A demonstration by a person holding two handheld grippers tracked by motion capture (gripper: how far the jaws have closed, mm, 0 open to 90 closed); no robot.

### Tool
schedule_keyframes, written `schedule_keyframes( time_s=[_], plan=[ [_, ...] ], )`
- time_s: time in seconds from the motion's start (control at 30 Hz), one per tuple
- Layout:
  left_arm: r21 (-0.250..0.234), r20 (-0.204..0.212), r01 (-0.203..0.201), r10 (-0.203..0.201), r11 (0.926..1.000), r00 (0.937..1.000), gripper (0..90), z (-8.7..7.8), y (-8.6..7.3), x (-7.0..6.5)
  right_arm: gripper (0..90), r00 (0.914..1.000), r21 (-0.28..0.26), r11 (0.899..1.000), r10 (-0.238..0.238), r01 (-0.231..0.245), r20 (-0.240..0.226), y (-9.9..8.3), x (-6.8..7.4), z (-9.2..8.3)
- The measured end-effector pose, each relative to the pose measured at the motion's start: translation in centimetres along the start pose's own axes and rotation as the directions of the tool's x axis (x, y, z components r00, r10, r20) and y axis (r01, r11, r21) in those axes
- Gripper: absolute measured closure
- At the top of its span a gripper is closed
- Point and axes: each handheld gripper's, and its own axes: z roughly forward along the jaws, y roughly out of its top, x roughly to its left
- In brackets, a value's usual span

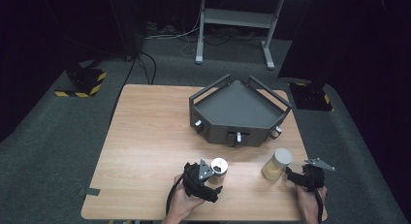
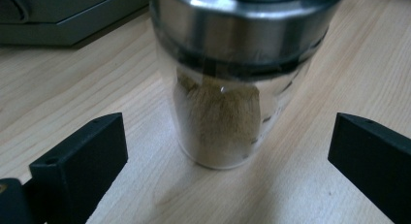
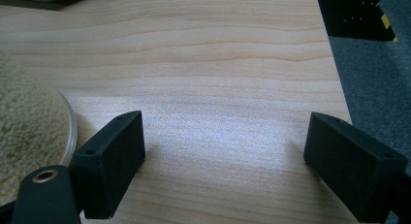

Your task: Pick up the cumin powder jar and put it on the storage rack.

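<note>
Both jars sit on the desk (image 1: 145, 136) in front of the grey tray (image 1: 237, 107), none loaded yet. Left hand-held gripper (image 1: 215, 178) wide around the spice jar (image 2: 228, 88), not pinching. Right hand-held gripper (image 3: 223, 156) wide, empty; grain jar (image 1: 276, 164) just beside it, probably untouched.

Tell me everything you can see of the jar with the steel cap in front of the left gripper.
The steel-capped jar is a clear glass cylinder with a brushed metal cap, partly filled with tan-brown powder. It stands upright on the wooden table, near the front edge, in front of the grey tray. The left gripper has its jaws open on either side, not touching it.
</note>
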Motion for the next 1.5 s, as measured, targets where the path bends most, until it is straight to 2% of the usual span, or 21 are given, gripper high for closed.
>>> schedule_keyframes(
  time_s=[0.13, 0.17, 0.27, 0.57, 0.77, 1.5],
  plan=[
    [0.007, -0.012, -0.009, 0.009, 0.9999, 0.9999, 0.9, 0.5, 0.5, -0.4, 14.2, 1.0000, 0.000, 1.000, 0.000, 0.000, 0.000, 0.0, 0.0, 0.0],
    [0.008, -0.018, -0.028, 0.028, 0.9996, 0.9994, 1.2, 0.8, 0.8, -0.5, 14.2, 1.0000, 0.000, 1.000, 0.000, 0.000, 0.000, 0.0, 0.0, 0.0],
    [0.015, -0.028, -0.038, 0.039, 0.9991, 0.9989, 1.6, 1.1, 1.0, -0.8, 14.2, 1.0000, 0.000, 1.000, 0.000, 0.000, 0.000, 0.0, 0.0, 0.0],
    [0.029, -0.056, -0.029, 0.030, 0.9992, 0.9980, 4.2, 1.9, 1.7, -1.5, 14.1, 1.0000, 0.000, 1.000, -0.001, 0.001, -0.001, 0.0, 0.0, 0.0],
    [0.034, -0.066, -0.036, 0.038, 0.9988, 0.9971, 7.0, 2.4, 2.0, -1.8, 14.1, 1.0000, 0.000, 1.000, 0.000, 0.000, -0.001, 0.0, 0.0, 0.0],
    [0.023, -0.095, -0.003, 0.005, 0.9997, 0.9955, 27.9, 3.3, 2.1, -2.3, 13.9, 1.0000, 0.001, 1.000, -0.002, 0.002, -0.003, 0.0, 0.0, 0.0]
  ],
)
